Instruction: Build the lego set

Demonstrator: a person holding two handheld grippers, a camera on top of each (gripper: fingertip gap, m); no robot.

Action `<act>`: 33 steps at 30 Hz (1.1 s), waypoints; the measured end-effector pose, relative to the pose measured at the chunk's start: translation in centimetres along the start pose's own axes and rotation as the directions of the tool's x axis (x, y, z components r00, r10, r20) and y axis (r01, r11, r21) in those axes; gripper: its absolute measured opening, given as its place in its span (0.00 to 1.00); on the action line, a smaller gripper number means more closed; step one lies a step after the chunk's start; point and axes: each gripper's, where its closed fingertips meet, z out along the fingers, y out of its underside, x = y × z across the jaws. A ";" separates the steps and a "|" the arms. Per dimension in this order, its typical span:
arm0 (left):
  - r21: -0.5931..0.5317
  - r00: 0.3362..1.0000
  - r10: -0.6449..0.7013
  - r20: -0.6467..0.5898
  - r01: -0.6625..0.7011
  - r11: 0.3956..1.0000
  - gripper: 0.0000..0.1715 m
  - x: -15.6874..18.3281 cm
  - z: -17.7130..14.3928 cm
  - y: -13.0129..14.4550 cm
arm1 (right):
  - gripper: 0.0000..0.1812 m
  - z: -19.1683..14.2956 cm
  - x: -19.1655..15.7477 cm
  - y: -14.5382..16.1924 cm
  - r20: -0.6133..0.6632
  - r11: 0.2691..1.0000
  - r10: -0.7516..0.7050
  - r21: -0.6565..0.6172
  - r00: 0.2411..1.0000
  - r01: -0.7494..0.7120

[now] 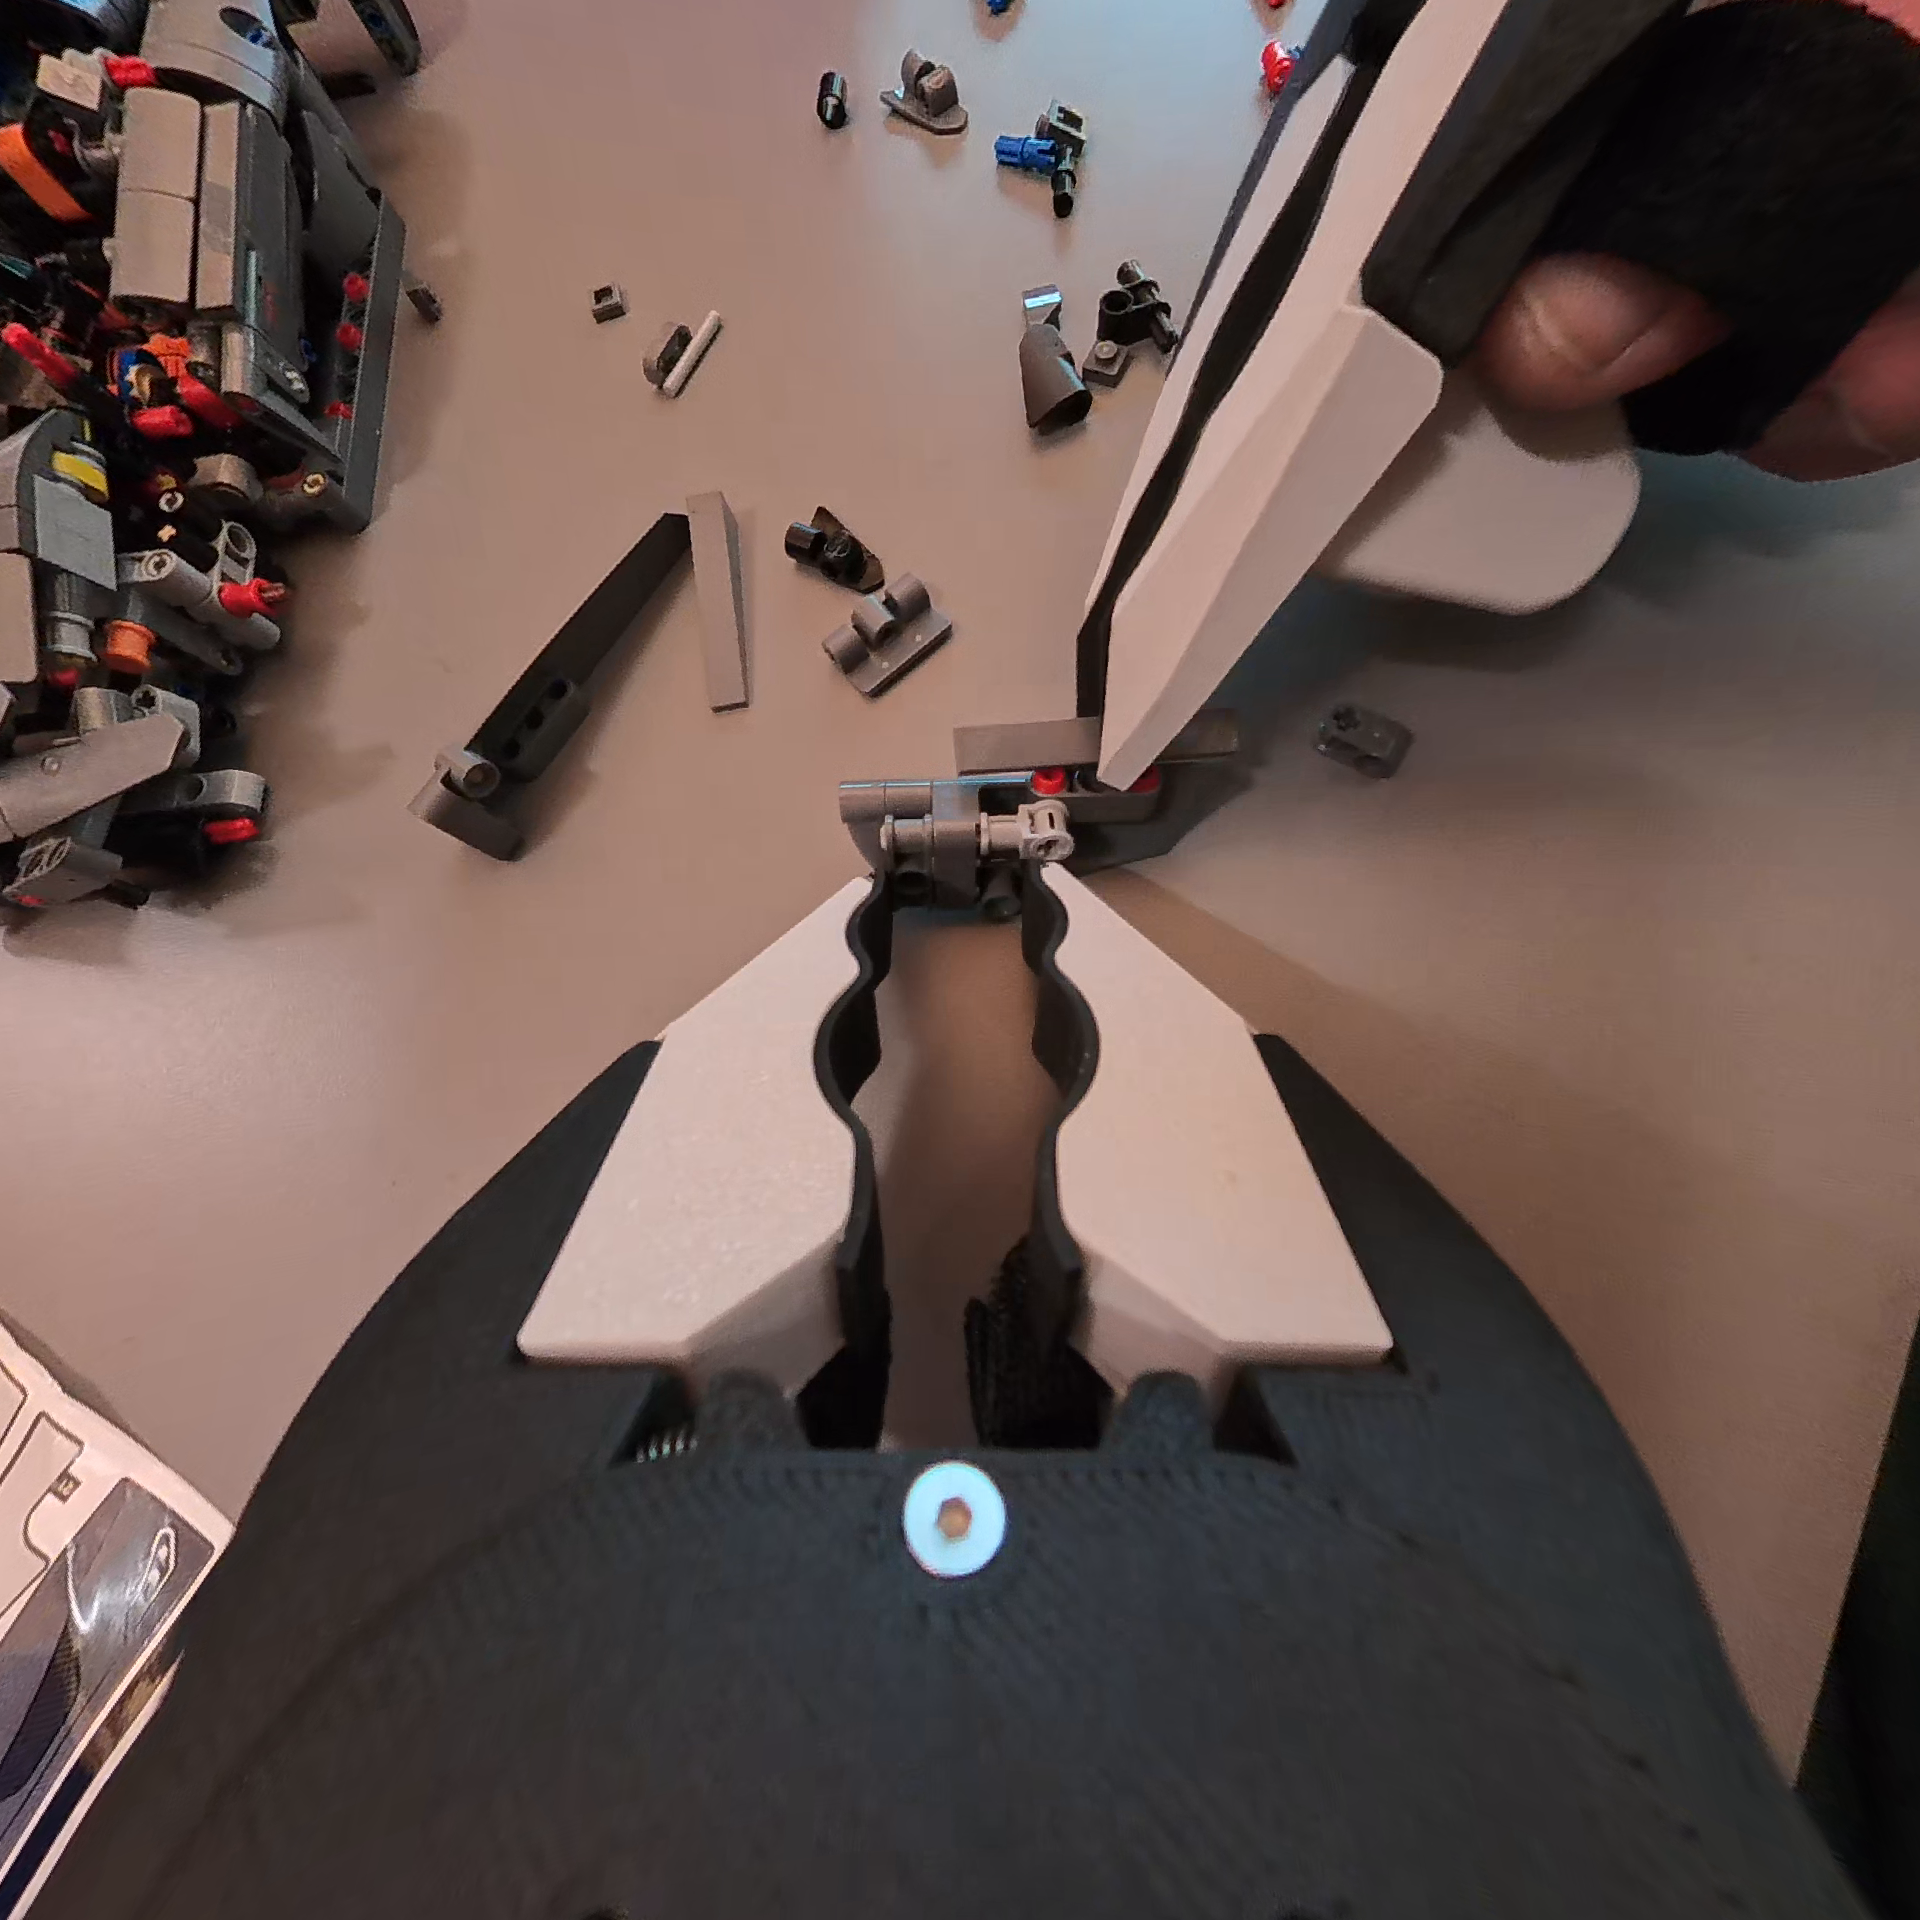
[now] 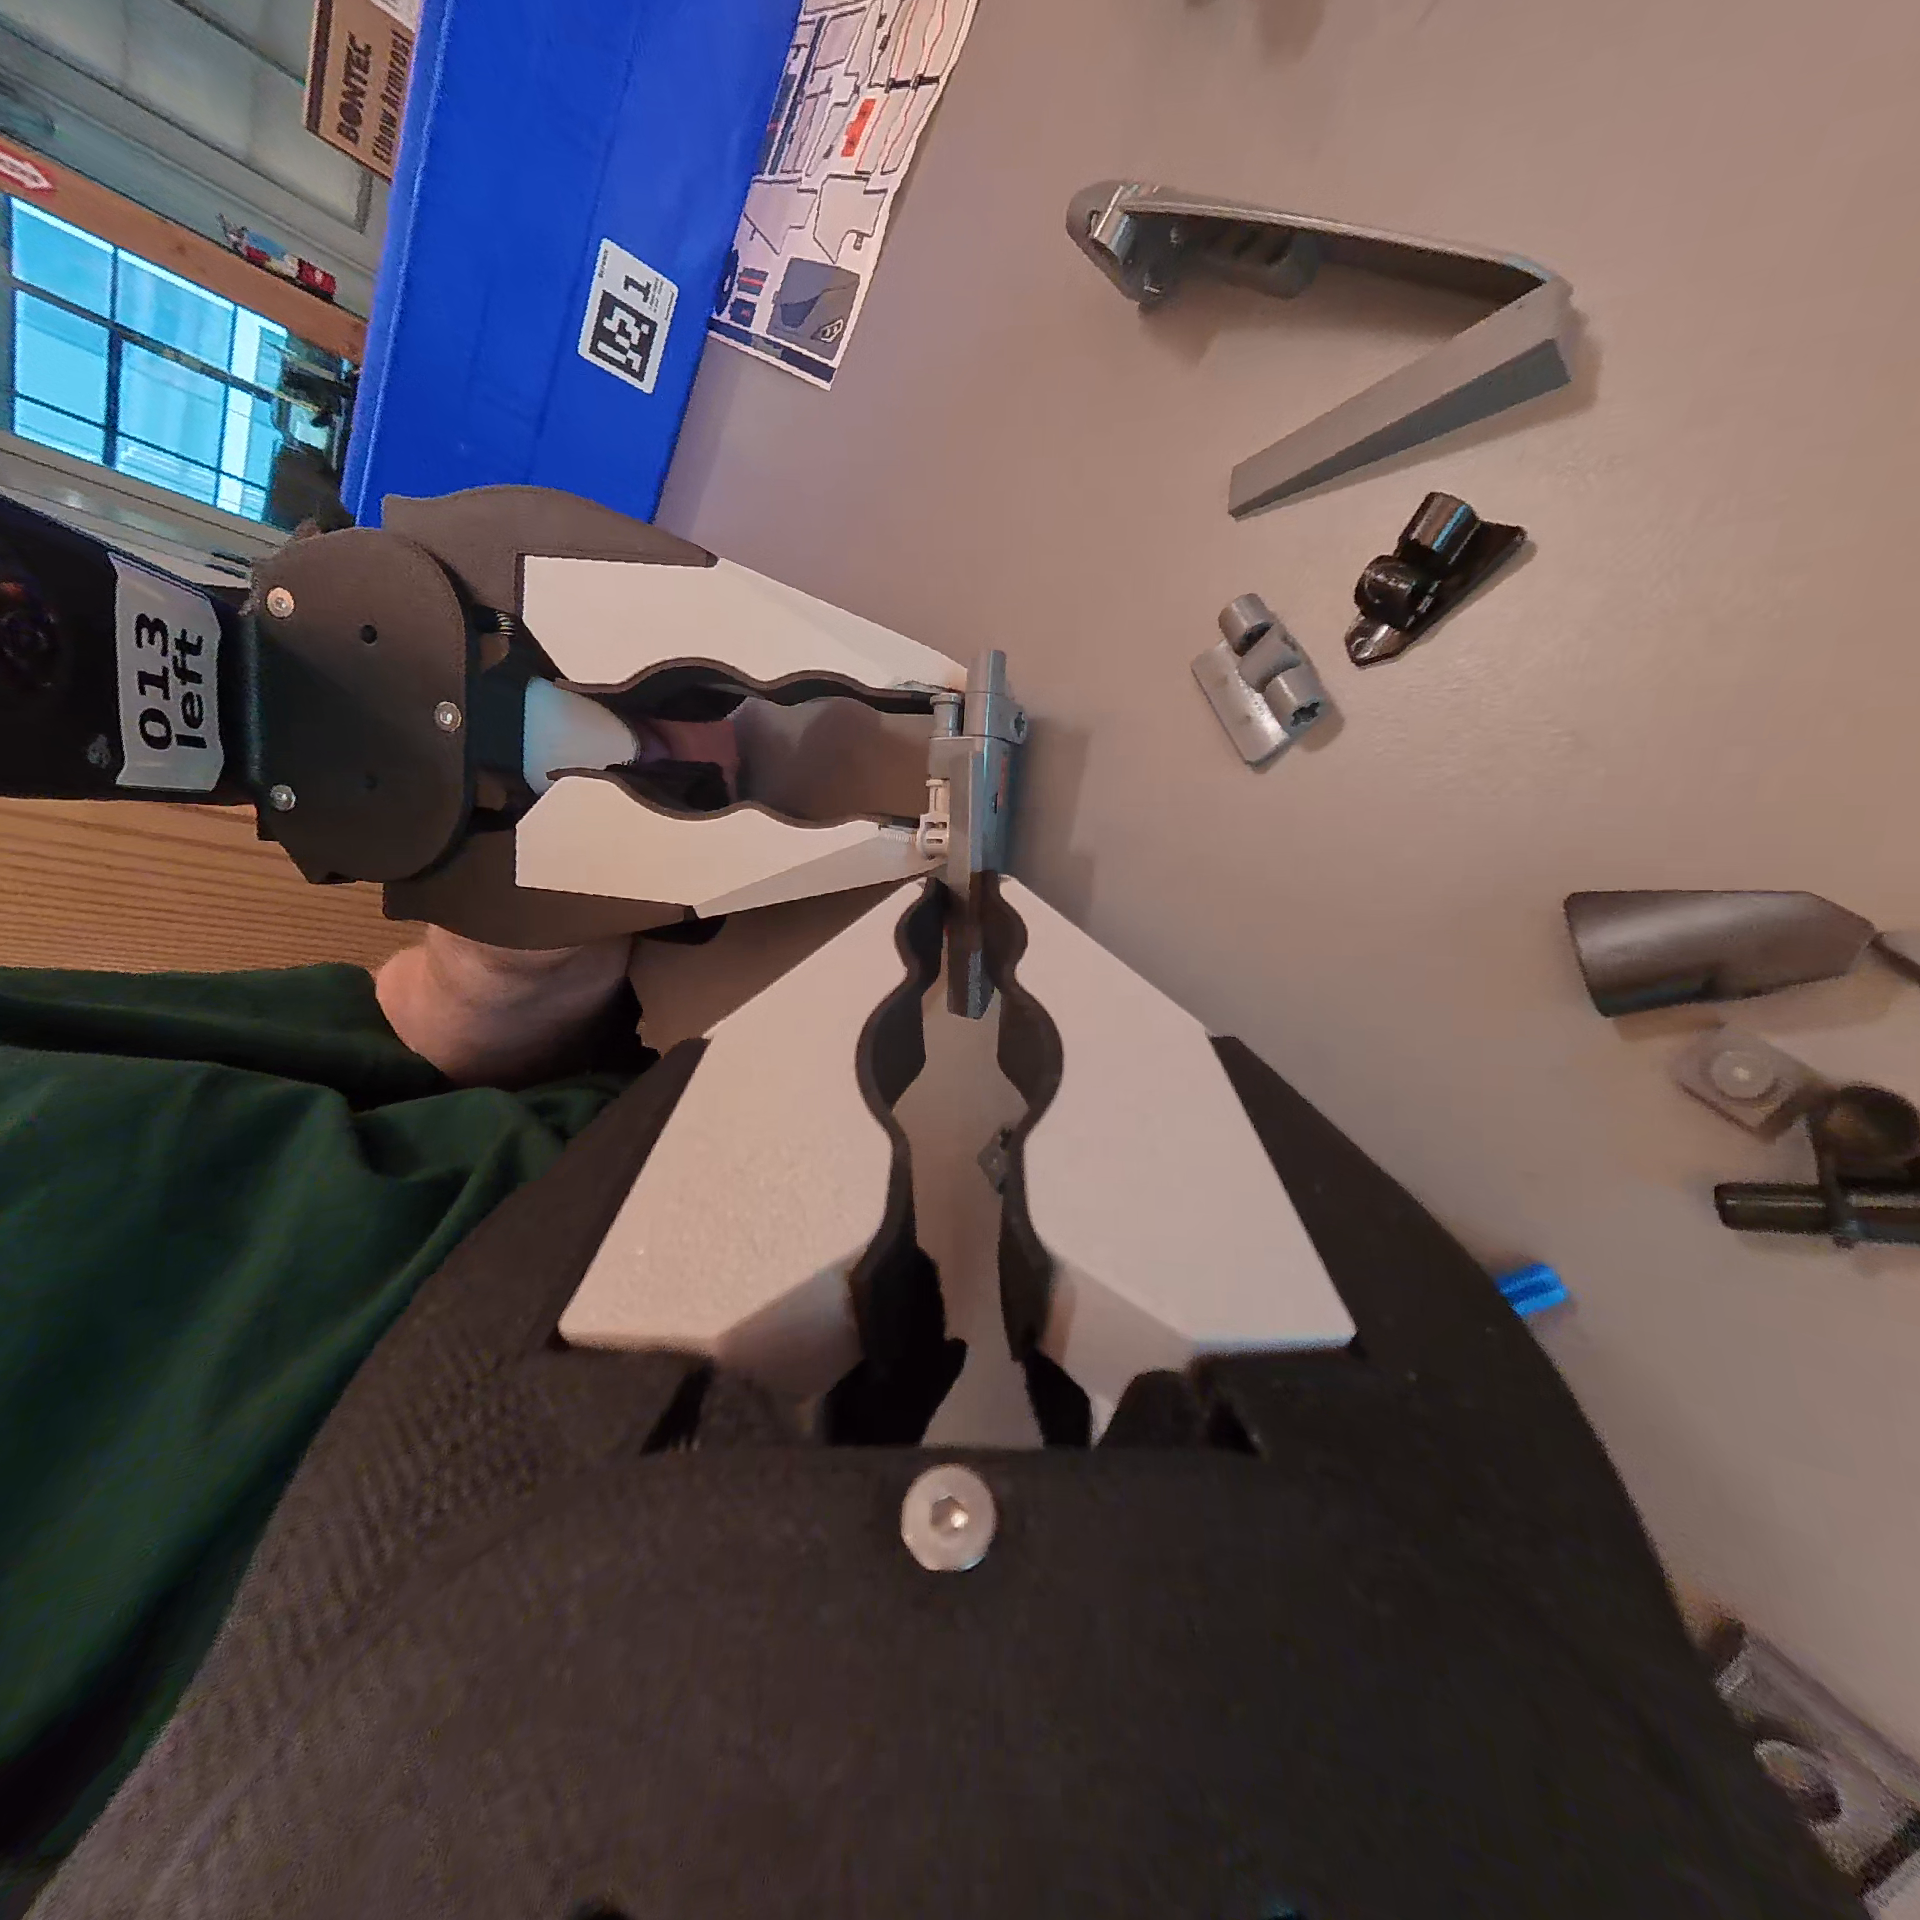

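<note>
A small grey Lego sub-assembly (image 1: 956, 831) with red pins sits just above the table between both grippers. My left gripper (image 1: 956, 899) is shut on its near end, on the light grey connector pieces. My right gripper (image 1: 1117, 764) comes in from the upper right, its tip on a dark grey flat piece (image 1: 1023, 743) of the same assembly. In the right wrist view my right gripper (image 2: 961, 909) is shut on that flat grey piece (image 2: 971, 966). The left gripper (image 2: 935, 758) holds the assembly (image 2: 987, 727) from the left.
A large part-built model (image 1: 187, 364) lies at the left. Loose parts are scattered on the table: a black curved panel (image 1: 561, 665), a grey tile (image 1: 717, 603), a grey hinge piece (image 1: 888, 634) and small pins. An instruction booklet (image 1: 73, 1621) lies at the near left. A person's hand (image 1: 1590, 343) holds the right gripper. My two grippers' fingertips are within a few centimetres of each other. The grey tile (image 1: 717, 603) is about 8 cm from my left fingertips. It turns up in the right wrist view (image 2: 1377, 416) as well.
</note>
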 end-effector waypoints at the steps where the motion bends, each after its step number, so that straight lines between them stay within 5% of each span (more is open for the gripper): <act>1: 0.000 1.000 0.000 0.000 0.000 1.000 0.13 0.0 0.0 0.0 | 0.03 0.0 0.0 0.0 0.006 1.000 0.007 0.001 1.000 -0.007; 33: 0.001 1.000 0.005 0.005 -0.005 1.000 0.13 0.0 0.0 0.0 | 0.12 0.5 -0.5 0.4 -0.240 0.981 -0.193 -0.046 0.951 0.187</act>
